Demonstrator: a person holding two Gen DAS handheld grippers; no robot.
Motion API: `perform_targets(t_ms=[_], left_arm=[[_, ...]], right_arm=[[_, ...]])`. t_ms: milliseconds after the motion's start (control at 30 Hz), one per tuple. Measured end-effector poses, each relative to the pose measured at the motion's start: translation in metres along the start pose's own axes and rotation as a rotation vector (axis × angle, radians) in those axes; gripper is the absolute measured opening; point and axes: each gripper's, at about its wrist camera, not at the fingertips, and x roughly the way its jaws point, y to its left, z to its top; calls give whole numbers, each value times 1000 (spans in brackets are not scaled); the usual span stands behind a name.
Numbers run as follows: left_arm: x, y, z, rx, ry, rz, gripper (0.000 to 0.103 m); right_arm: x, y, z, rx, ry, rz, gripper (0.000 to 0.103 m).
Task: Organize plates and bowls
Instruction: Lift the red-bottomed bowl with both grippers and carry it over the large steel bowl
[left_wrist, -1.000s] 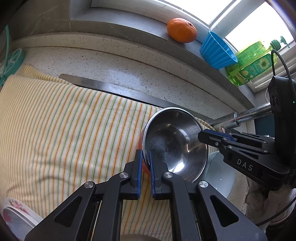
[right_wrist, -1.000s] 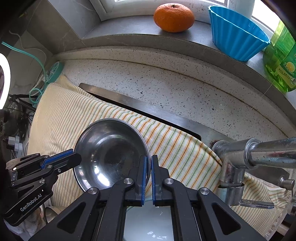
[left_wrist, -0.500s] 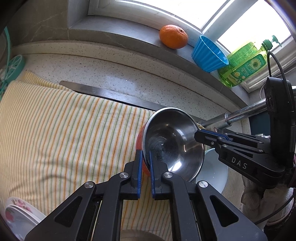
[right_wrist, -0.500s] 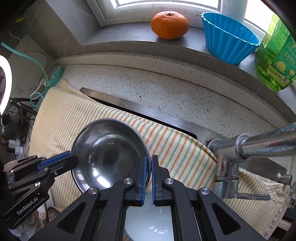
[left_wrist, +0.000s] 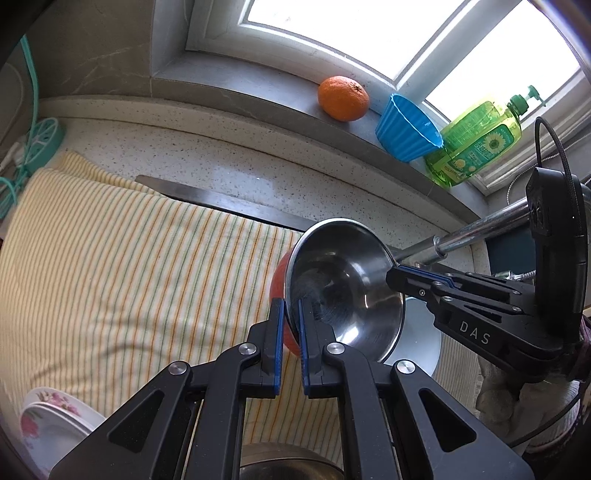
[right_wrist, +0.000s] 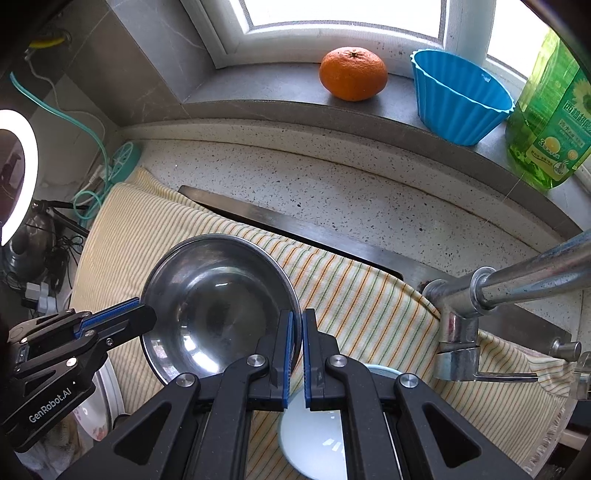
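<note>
Steel bowl (left_wrist: 343, 291) between both grippers

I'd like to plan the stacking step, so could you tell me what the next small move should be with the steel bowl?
Probably lower the steel bowl onto the pale plate below. Both hand-held grippers, left and right, pinch opposite rims, holding it above the striped towel.

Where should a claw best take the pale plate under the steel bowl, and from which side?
Probably its rim, coming low from the side: the plate lies flat on the cloth, so only the thin edge offers a pinch, and the bowl hangs above it.
</note>
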Motion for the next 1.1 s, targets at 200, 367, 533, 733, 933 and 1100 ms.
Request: perform_targets(t_ms=[200, 367, 533, 733, 933, 1100], left_arm=[[-17, 0, -7, 10, -18, -16, 6], [-29, 0, -16, 25, -18, -40, 6], [-43, -1, -27, 46, -18, -58, 6], [-59, 3, -42, 76, -17, -76, 6], [-72, 15, -58, 90, -4, -97, 6], [-79, 21, -72, 108, 8, -110, 6]], right_arm=[[-19, 9, -8, -4, -23, -2, 4], [-32, 13, -20, 11, -38, -3, 4], [-48, 20, -37, 32, -58, -3, 4], [-62, 36, -60, 60, -78, -4, 4], [-75, 56, -84, 81, -97, -1, 4], [-79, 71, -106, 103, -102, -3, 5]])
